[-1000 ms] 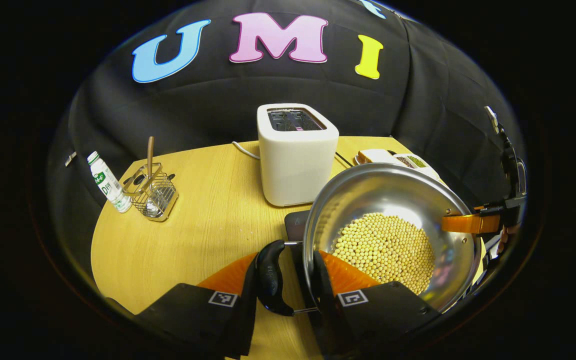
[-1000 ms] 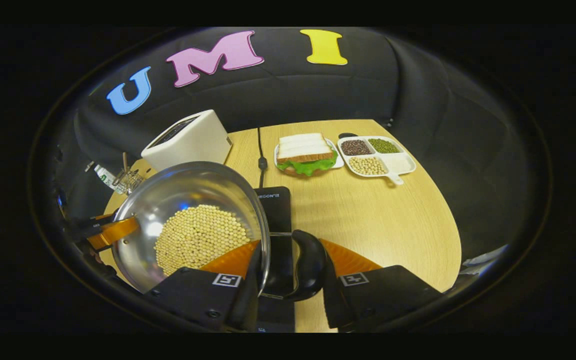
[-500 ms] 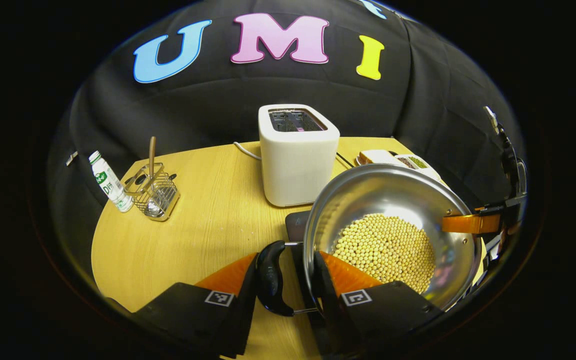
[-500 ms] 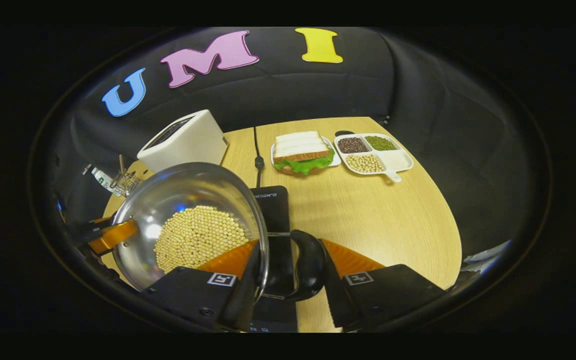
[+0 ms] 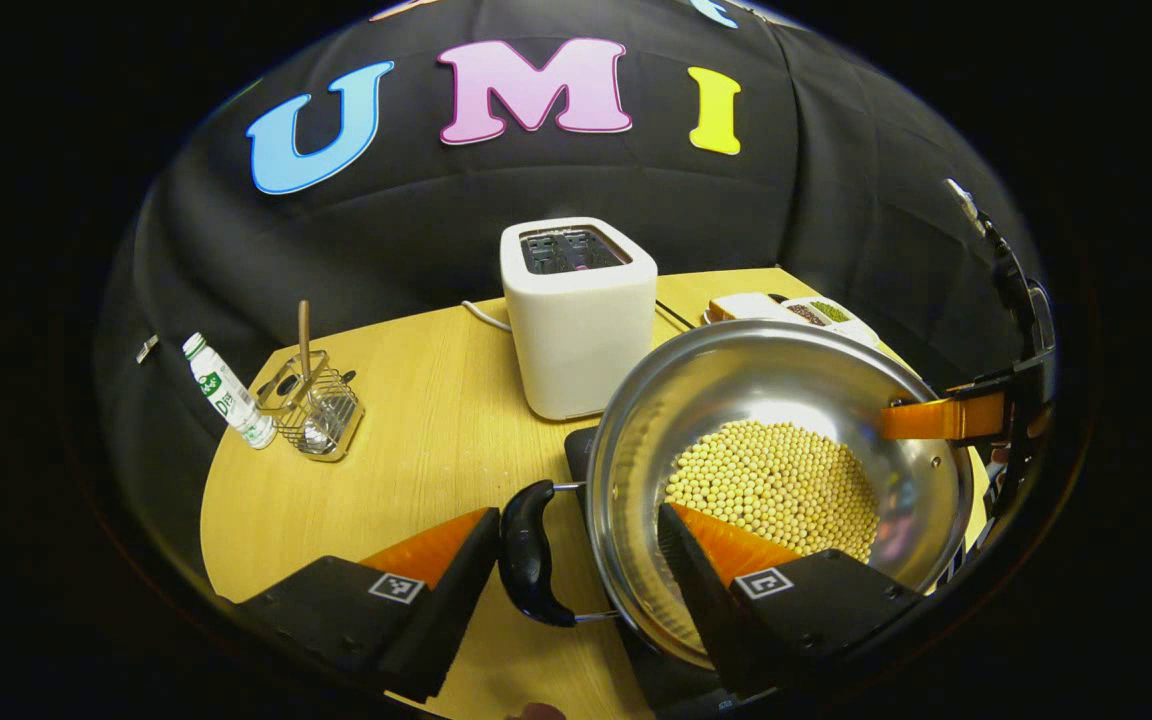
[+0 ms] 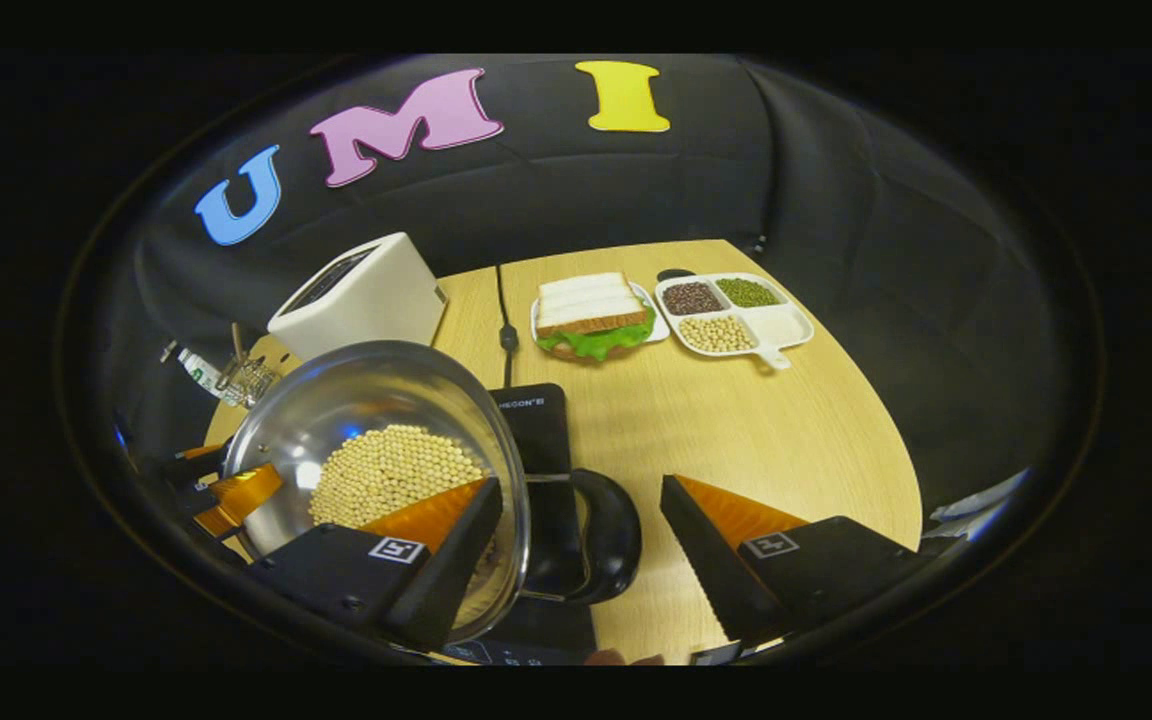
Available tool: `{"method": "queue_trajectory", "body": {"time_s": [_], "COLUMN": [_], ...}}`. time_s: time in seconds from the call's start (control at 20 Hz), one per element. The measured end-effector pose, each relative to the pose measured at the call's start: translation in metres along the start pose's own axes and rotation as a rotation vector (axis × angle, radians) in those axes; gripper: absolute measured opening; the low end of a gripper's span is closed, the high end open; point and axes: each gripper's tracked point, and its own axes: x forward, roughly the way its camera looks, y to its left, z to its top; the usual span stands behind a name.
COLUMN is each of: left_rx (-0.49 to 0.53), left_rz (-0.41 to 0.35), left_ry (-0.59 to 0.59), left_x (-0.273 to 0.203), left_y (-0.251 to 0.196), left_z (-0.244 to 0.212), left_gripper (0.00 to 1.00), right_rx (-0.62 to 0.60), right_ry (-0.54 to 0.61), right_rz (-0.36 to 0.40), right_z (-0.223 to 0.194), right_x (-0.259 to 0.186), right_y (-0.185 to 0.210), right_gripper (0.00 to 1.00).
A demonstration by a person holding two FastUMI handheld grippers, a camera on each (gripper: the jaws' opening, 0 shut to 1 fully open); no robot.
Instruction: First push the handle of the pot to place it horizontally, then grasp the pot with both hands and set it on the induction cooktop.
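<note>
A steel pot [image 5: 786, 400] filled with soybeans [image 5: 776, 485] sits over the black induction cooktop [image 6: 528, 425]. My left gripper [image 5: 578, 512] is open: one finger is outside the pot's black side handle [image 5: 526, 565] and the other is inside the rim. My right gripper [image 6: 581, 485] is open too, straddling the opposite black handle [image 6: 604, 535] and the rim of the pot [image 6: 366, 400]. No finger presses on a handle. In the left gripper view, the right gripper's finger [image 5: 936, 418] reaches over the far rim. The left gripper's finger [image 6: 241, 492] shows at the pot's far side.
A white toaster [image 5: 578, 315] stands just behind the pot. A small bottle [image 5: 226, 392] and a wire holder [image 5: 316, 420] are at the table's left. A sandwich plate [image 6: 591, 320], a divided tray of beans [image 6: 736, 315] and a black cable [image 6: 504, 330] lie at the back.
Both grippers have opened and let go of the pot's handles and rim. The pot has sunk slightly and now stands free between the fingers.
</note>
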Motion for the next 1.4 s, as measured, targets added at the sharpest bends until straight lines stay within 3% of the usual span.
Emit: {"method": "queue_trajectory", "body": {"time_s": [0.35,0.75,1.1,1.25,1.4], "left_rx": [-0.026,-0.062,-0.083,-0.047,-0.035], "left_rz": [-0.015,-0.039,0.045,0.096,0.1], "left_ry": [-0.035,-0.24,-0.386,-0.464,-0.546], "left_x": [-0.027,-0.101,-0.178,-0.217,-0.253], "left_y": [-0.005,-0.016,-0.002,0.012,0.009], "left_z": [0.008,0.047,0.075,0.09,0.102], "left_gripper": [0.97,0.97,0.96,0.96,0.96], "right_rx": [-0.029,-0.062,-0.209,-0.221,-0.22], "right_ry": [-0.089,-0.245,-0.434,-0.518,-0.62], "right_rz": [0.008,0.002,0.017,0.044,0.054], "right_z": [0.018,0.041,0.066,0.077,0.091], "right_x": [-0.03,-0.097,-0.176,-0.214,-0.25], "right_y": [0.003,0.015,0.037,0.053,0.063], "right_gripper": [0.99,0.99,0.99,0.99,0.99]}}
